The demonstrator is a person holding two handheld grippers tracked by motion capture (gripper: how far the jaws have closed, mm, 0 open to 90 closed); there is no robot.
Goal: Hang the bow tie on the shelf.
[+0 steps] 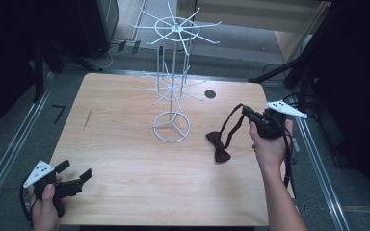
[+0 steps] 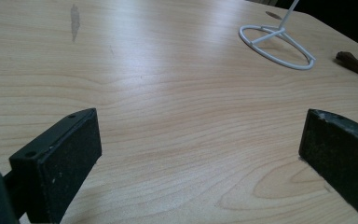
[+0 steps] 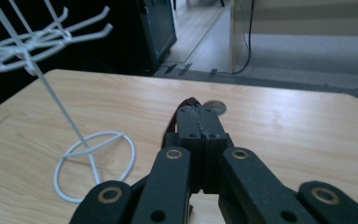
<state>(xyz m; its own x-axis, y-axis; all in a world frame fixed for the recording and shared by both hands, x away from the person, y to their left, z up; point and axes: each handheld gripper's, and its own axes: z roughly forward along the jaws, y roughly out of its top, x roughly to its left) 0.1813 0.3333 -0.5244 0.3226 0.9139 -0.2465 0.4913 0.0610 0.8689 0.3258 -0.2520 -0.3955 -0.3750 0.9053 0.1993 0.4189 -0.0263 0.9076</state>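
Note:
A dark red bow tie (image 1: 218, 147) lies on the wooden table (image 1: 125, 159), right of the white wire rack (image 1: 172, 86). Its dark strap (image 1: 232, 122) rises from the tie up to my right gripper (image 1: 247, 111), which is shut on the strap above the table's right side. In the right gripper view the jaws are pressed together (image 3: 199, 122) with a bit of strap (image 3: 173, 119) showing at their tip. My left gripper (image 1: 74, 172) stands open and empty near the front left corner. In the left gripper view its fingers (image 2: 58, 161) are wide apart over bare wood.
The rack's ring base (image 1: 171, 126) sits mid-table and its spoked arms reach out at two heights. A round dark hole (image 1: 210, 94) is in the table near the back right. Dark stands and cables surround the table.

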